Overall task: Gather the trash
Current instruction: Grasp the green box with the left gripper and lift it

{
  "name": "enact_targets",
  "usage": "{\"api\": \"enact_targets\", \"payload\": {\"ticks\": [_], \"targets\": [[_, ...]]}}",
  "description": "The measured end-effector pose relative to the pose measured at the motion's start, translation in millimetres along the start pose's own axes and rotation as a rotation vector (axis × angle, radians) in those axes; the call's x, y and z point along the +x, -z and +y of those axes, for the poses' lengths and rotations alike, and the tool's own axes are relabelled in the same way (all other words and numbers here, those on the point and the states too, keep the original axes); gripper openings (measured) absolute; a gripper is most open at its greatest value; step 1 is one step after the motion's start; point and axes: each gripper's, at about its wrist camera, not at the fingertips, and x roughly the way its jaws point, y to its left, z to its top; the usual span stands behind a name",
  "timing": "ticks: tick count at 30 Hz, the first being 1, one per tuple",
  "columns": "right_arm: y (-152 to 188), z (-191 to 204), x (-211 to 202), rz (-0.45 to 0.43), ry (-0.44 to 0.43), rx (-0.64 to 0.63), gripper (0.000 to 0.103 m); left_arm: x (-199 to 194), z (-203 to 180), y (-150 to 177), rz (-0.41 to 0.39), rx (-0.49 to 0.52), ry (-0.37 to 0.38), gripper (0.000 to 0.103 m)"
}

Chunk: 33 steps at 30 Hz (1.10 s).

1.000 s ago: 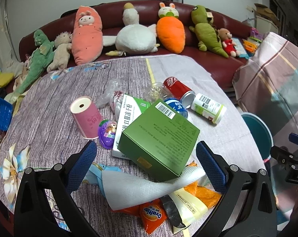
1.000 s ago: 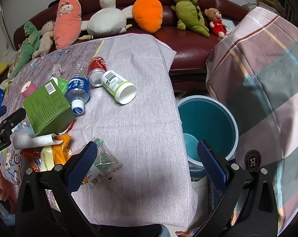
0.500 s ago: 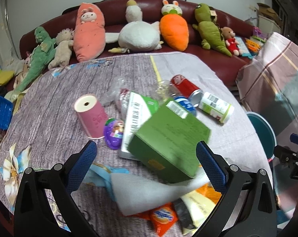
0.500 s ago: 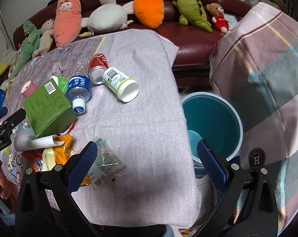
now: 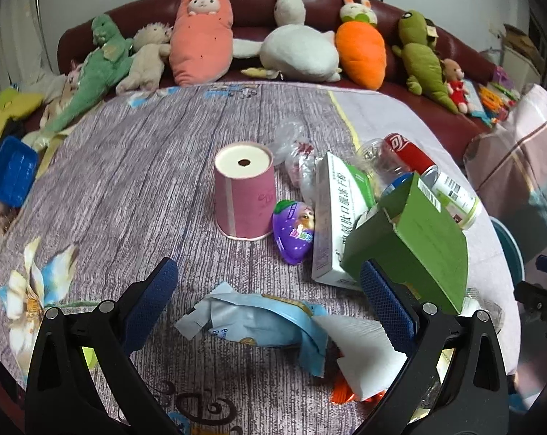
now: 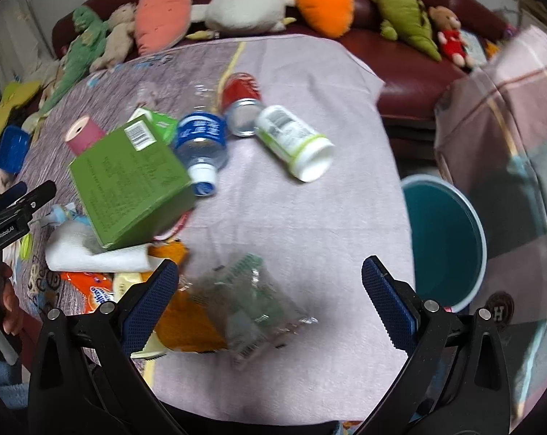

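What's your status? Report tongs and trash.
Both tongs open, empty. Left tongs over light blue foil wrapper; right tongs over clear crinkled plastic wrapper. Teal round bin unobstructed.

Counting what is lying in front of my two claws

I am seeing one upside-down pink paper cup (image 5: 245,195), one purple plastic egg-shaped toy (image 5: 294,230), two cardboard boxes – one dark green (image 6: 128,177), one white and green (image 5: 333,217) – one red drink can (image 6: 241,103), one blue-labelled clear water bottle (image 6: 201,145), one white plastic bottle with a green band (image 6: 295,143), one light-blue snack wrapper (image 5: 253,320), one white folded paper towel (image 6: 96,255), one clear crumpled wrapper (image 6: 253,308) and one teal round bin (image 6: 443,243). Seven plush toys are sitting along the dark red sofa (image 5: 465,61); the orange packets are overlapping too much to count.
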Motion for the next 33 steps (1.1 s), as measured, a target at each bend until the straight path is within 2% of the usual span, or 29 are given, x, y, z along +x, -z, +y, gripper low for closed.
{"api": "enact_targets", "payload": {"ticks": [2,6,9,11,14,16,18,20,22,25,28,30,33], "targets": [[-3,3,1,0.000,0.017,-0.011,0.097,1,-2,-3,0.006,0.003,0.036,0.100],[-6,-11,1,-0.001,0.040,0.043,0.097,-1,-19,-10,0.028,0.038,0.182,0.100],[-4,-20,2,0.003,0.048,0.066,0.097,6,-44,-15,0.062,0.105,0.222,0.100],[-3,-23,2,0.002,0.044,0.073,0.097,16,-51,-14,0.098,0.094,0.263,0.100],[1,-28,6,0.010,0.042,0.076,0.097,29,-58,-4,0.148,0.074,0.261,0.100],[3,-31,9,0.016,0.035,0.081,0.097,35,-63,6,0.189,0.057,0.295,0.100],[5,-35,11,0.015,0.030,0.088,0.097,34,-68,11,0.191,0.053,0.304,0.092],[8,-39,12,0.011,0.018,0.097,0.097,30,-74,10,0.177,0.056,0.332,0.069],[10,-43,12,0.009,0.009,0.106,0.097,24,-85,6,0.156,0.100,0.339,0.058],[16,-49,13,0.006,-0.004,0.121,0.097,22,-100,7,0.147,0.172,0.322,0.054],[22,-57,14,0.011,-0.008,0.139,0.097,23,-113,9,0.167,0.221,0.370,0.043],[26,-63,17,0.019,-0.016,0.154,0.097,26,-118,11,0.183,0.235,0.371,0.043],[31,-70,19,0.022,-0.030,0.171,0.097,35,-114,9,0.180,0.208,0.307,0.048]]}}
